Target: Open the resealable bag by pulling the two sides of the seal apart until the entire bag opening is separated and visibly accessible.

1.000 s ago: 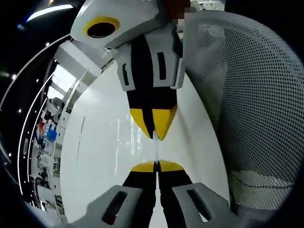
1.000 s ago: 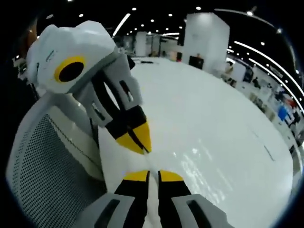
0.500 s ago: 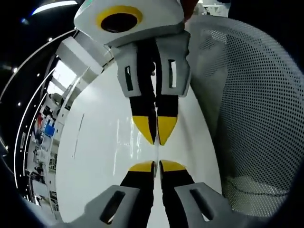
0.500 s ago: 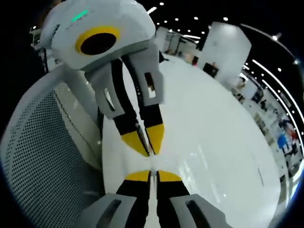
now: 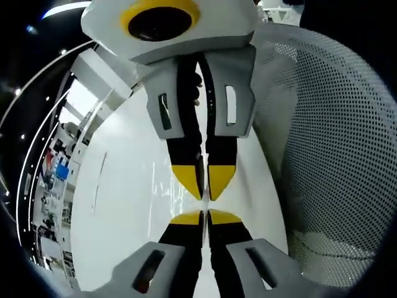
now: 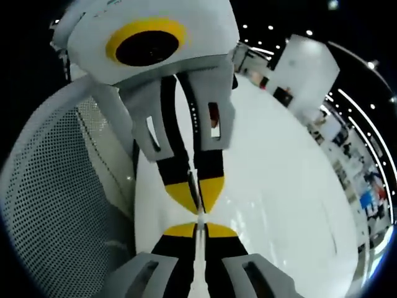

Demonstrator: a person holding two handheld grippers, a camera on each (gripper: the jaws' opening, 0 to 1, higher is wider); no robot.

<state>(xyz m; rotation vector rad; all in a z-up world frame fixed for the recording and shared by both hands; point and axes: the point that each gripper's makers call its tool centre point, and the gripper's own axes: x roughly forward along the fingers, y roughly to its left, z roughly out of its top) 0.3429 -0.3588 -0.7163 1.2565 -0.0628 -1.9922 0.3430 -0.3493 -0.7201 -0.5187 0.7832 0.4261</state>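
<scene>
Left tongs (image 5: 204, 216) rise from the bottom of the left gripper view with their yellow tips drawn together on a thin edge of clear film, taken to be the resealable bag (image 5: 204, 208), though the film is nearly invisible against the white desk (image 5: 124, 211). Right tongs (image 5: 204, 186) enter that view from the top, tips pointing down and almost meeting the left tips, likewise pinched narrow on the same strip. In the right gripper view the arrangement mirrors: right tongs (image 6: 198, 230) at the bottom are closed on the bag edge (image 6: 198, 245), which runs as a pale line between the jaws, and left tongs (image 6: 198, 198) come down from above, tips closed just beside them. The bag is held between the two pairs of tips, above the desk (image 6: 279, 205). A white perforated mesh chair back (image 5: 335, 136) stands beside the desk, also seen in the right gripper view (image 6: 56, 205).
</scene>
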